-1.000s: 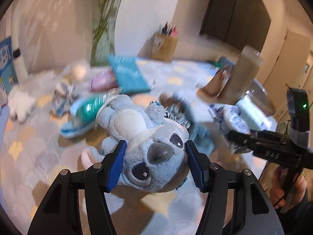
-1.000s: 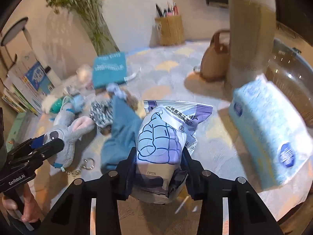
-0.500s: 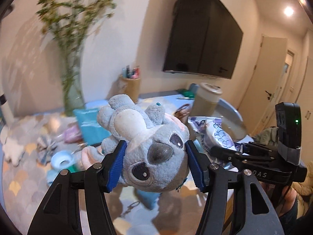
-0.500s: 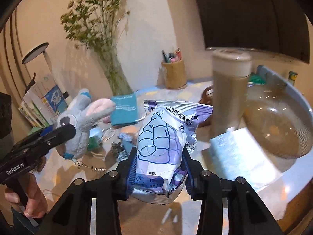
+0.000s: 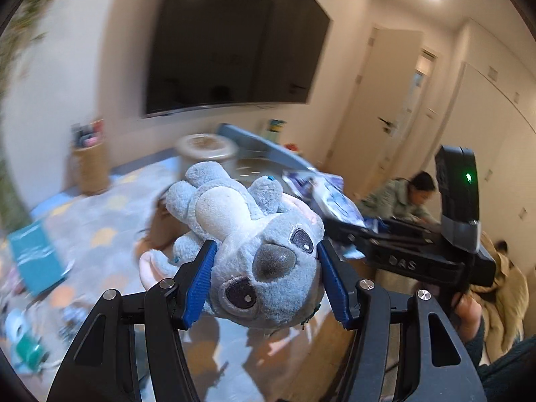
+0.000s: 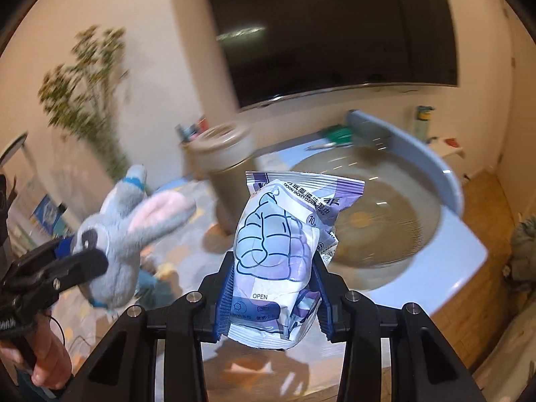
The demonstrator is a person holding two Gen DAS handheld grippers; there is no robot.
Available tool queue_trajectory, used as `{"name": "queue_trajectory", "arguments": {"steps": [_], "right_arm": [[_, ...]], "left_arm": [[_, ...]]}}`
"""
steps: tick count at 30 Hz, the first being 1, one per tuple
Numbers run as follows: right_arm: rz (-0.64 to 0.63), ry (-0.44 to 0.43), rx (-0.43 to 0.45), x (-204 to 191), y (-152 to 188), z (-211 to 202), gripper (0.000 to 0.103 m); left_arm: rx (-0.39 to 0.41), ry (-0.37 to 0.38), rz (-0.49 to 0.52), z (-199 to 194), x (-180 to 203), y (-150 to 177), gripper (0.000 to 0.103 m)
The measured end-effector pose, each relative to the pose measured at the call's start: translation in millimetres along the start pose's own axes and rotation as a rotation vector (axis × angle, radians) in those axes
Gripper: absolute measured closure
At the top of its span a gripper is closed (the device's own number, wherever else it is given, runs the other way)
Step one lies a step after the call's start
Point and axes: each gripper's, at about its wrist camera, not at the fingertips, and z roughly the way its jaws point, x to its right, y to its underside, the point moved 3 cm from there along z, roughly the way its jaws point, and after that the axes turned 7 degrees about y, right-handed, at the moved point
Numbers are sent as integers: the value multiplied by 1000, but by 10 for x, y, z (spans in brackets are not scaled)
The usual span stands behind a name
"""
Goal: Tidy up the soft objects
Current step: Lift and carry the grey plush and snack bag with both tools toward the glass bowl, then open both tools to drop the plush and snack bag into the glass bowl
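Note:
My left gripper (image 5: 266, 284) is shut on the head of a grey-blue plush toy (image 5: 254, 241), held up in the air above the table. The same plush toy (image 6: 124, 231) shows at the left of the right wrist view, with its pink-lined ear pointing right. My right gripper (image 6: 273, 294) is shut on a purple and white wet-wipes pack (image 6: 281, 251), also lifted off the table. That wipes pack (image 5: 330, 197) and the right gripper (image 5: 338, 231) appear to the right of the plush in the left wrist view.
A wide clear bowl (image 6: 375, 214) with a blue rim sits ahead on the right. A tall beige lidded canister (image 6: 227, 177) stands behind the pack. A teal booklet (image 5: 33, 254) and small items lie on the patterned tablecloth (image 5: 110, 214). A person (image 5: 402, 197) sits beyond the table.
Both grippers have risen off the table with their loads and swung right, from the cluttered cloth toward the bowl and television. The grips on plush and pack are unchanged.

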Motion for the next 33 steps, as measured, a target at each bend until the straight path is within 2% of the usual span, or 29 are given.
{"name": "queue_trajectory", "arguments": {"steps": [3, 7, 12, 19, 23, 24, 25, 26, 27, 29, 33], "right_arm": [[47, 27, 30, 293, -168, -25, 62], [119, 6, 44, 639, -443, 120, 62], [209, -6, 3, 1000, -710, 530, 62], [252, 45, -117, 1291, -810, 1159, 61], [261, 52, -163, 1374, -788, 1318, 59], [264, 51, -170, 1400, -788, 1341, 57], [267, 49, -171, 1421, -787, 1342, 52], [272, 45, -169, 1431, -784, 1325, 41], [284, 21, -157, 1450, -784, 1285, 38], [295, -5, -143, 1441, -792, 1195, 37], [279, 0, -92, 1378, -807, 893, 37]], "left_arm": [[-35, 45, 44, 324, 194, -139, 45], [-33, 35, 89, 759, 405, -357, 45], [-6, -58, 134, 1206, 460, -528, 45], [-45, -149, 164, 1829, 366, -527, 44], [-37, -185, 214, 1962, 377, -513, 41], [-33, -182, 219, 1941, 384, -493, 37], [-27, -195, 226, 1936, 381, -486, 33], [-24, -209, 231, 1969, 400, -499, 26], [-19, -213, 235, 1982, 406, -504, 25], [-24, -190, 240, 1951, 449, -496, 25], [2, -152, 247, 1768, 559, -496, 25]]}}
